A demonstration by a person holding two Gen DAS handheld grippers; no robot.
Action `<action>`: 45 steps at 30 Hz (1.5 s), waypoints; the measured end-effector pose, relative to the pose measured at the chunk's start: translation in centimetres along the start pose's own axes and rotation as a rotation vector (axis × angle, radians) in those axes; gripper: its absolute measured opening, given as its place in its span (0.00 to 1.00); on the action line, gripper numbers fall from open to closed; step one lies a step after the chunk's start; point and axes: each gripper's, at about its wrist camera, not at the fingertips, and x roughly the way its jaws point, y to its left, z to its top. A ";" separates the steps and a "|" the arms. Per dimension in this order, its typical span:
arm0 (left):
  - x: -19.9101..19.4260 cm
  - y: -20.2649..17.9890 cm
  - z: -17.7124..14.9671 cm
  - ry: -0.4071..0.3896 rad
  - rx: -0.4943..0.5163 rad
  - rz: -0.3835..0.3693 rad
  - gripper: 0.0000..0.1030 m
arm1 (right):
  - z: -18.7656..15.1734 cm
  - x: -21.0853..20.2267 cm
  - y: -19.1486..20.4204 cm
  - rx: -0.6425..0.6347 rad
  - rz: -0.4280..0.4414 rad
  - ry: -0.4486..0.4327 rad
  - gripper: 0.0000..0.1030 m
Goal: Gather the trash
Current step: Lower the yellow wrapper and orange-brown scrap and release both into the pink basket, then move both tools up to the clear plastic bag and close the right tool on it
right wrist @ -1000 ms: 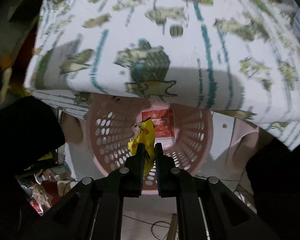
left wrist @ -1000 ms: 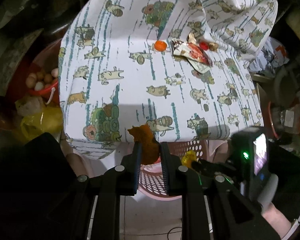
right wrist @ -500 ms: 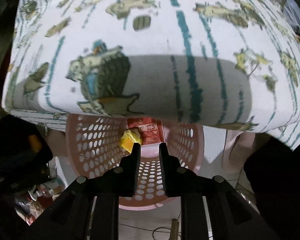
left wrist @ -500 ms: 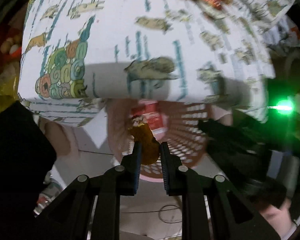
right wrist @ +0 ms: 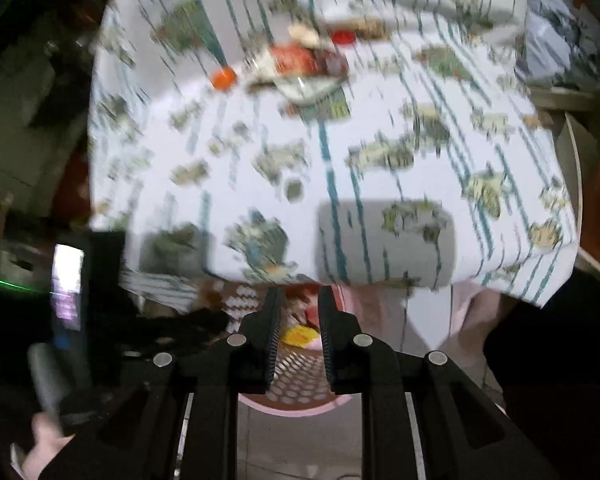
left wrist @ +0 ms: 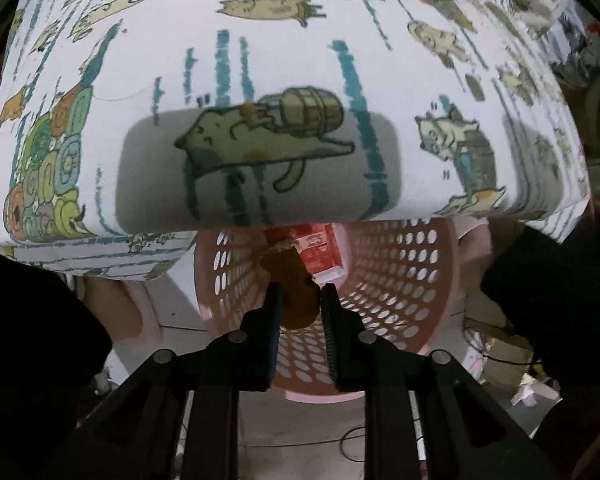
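Observation:
My left gripper (left wrist: 299, 288) points down into a pink perforated basket (left wrist: 400, 280) below the table's edge. A crumpled brown scrap (left wrist: 296, 304) sits between its pads and still touches both as the jaws are opening. A red packet (left wrist: 322, 252) lies in the basket's bottom. In the blurred right wrist view, my right gripper (right wrist: 299, 292) is slightly open with nothing between its fingers. A yellow wrapper (right wrist: 300, 335) lies below it in the basket (right wrist: 296, 396). Farther back on the cloth lie an orange cap (right wrist: 224, 78), a red-and-white wrapper (right wrist: 300, 60) and a red cap (right wrist: 342, 36).
A white tablecloth (left wrist: 260, 60) printed with cartoon cats overhangs the basket's far half. The left gripper's body with a lit screen (right wrist: 68, 280) and a hand (right wrist: 40, 440) show at the right wrist view's left. Clutter and cables lie on the floor (left wrist: 500, 360).
The left gripper has sunk from table height to the basket with the brown scrap. The right gripper let the yellow wrapper drop into the basket, then rose and tilted up toward the tabletop.

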 end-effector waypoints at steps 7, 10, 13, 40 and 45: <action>-4.1 0.2 -0.1 -0.082 0.000 0.028 0.69 | 1.3 -3.8 0.1 -0.012 0.026 -0.098 0.20; -8.4 0.2 -0.3 -0.185 0.015 0.020 0.69 | 1.7 -4.8 0.2 -0.013 0.029 -0.128 0.20; -12.3 0.3 -0.4 -0.299 0.033 0.058 0.69 | 1.9 -5.7 0.4 -0.023 0.030 -0.162 0.20; -28.2 1.5 6.4 -0.708 0.086 0.184 1.00 | 8.0 -9.7 3.2 -0.266 -0.058 -0.285 0.20; -29.7 2.4 9.8 -0.746 0.078 0.188 1.00 | 12.6 -10.6 2.9 -0.301 -0.107 -0.310 0.24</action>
